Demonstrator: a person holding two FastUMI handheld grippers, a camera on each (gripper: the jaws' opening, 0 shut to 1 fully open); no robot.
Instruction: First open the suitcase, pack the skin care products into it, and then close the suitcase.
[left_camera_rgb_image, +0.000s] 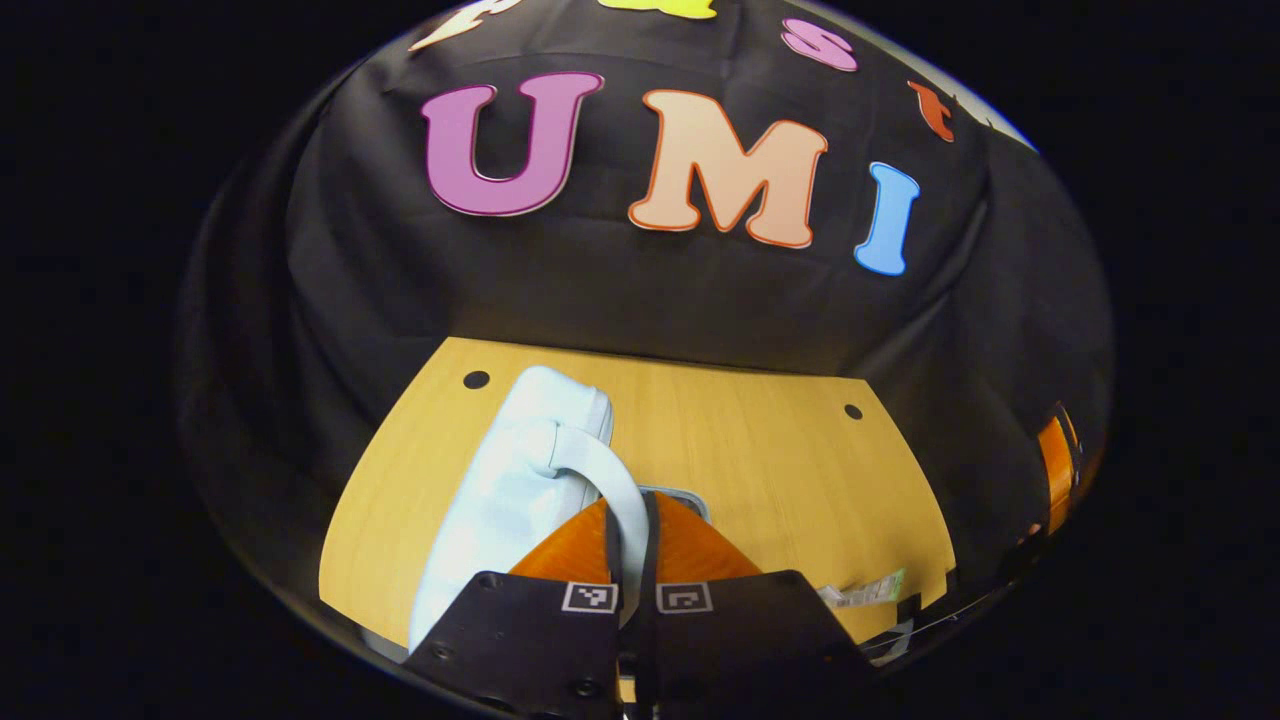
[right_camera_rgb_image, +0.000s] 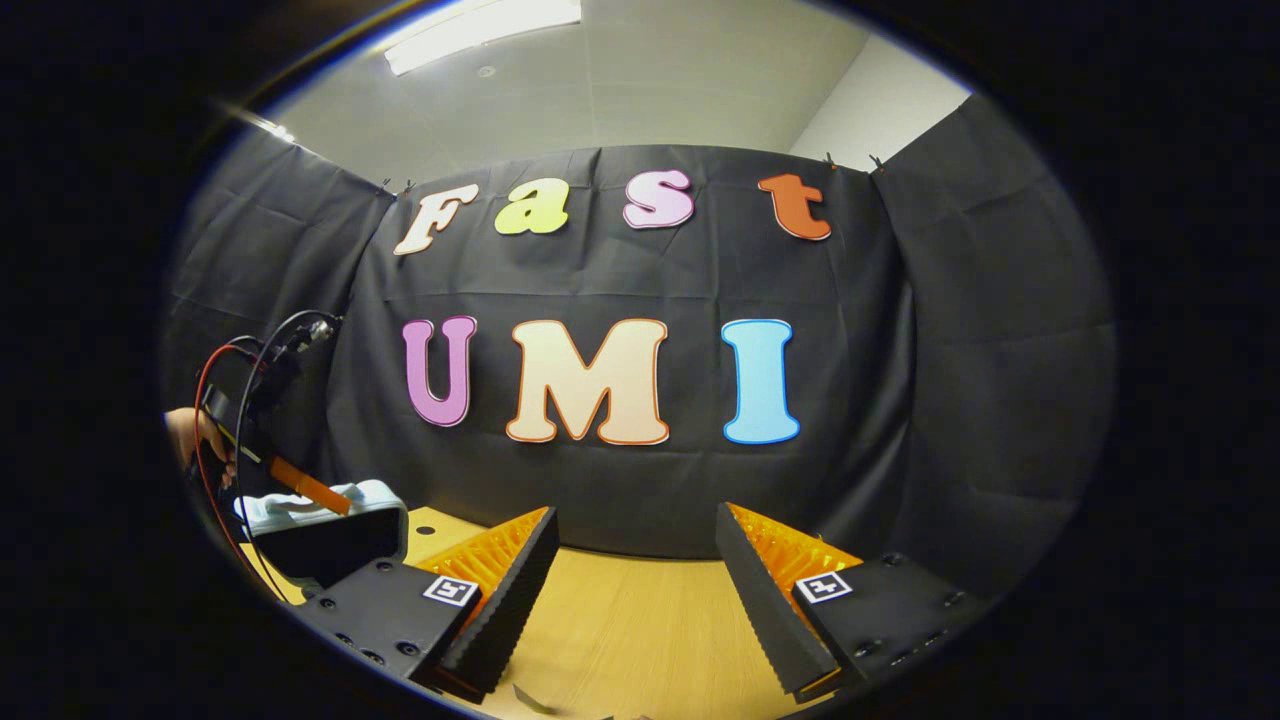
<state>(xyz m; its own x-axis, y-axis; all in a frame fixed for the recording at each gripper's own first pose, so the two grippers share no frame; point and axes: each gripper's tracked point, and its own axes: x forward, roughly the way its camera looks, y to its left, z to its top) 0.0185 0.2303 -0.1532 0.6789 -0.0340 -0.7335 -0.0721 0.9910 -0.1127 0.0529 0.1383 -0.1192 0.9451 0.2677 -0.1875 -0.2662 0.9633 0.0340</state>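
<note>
1. Left gripper (left_camera_rgb_image: 630, 560): in the left gripper view the two fingers are drawn together on the pale handle (left_camera_rgb_image: 610, 480) of the suitcase (left_camera_rgb_image: 500, 500), with only the handle strap between them. Both fingers press on the handle.
2. Suitcase: a light blue hard-shell case on the wooden table (left_camera_rgb_image: 760, 450), towards the table's left side in the left gripper view. The handle arches off its near edge into the left gripper's fingers.
3. In the right gripper view the suitcase (right_camera_rgb_image: 330, 520) appears at the far left with its pale lid tilted up and a dark interior showing beneath. The left gripper (right_camera_rgb_image: 320, 492) reaches onto the lid from above, held by a hand (right_camera_rgb_image: 195, 435).
4. Right gripper (right_camera_rgb_image: 630, 590): the fingers are spread wide apart and hold nothing. It hovers above the table (right_camera_rgb_image: 620, 620), well apart from the suitcase.
5. A small packet (left_camera_rgb_image: 865, 592) lies on the near right part of the table in the left gripper view; its contents cannot be told.
</note>
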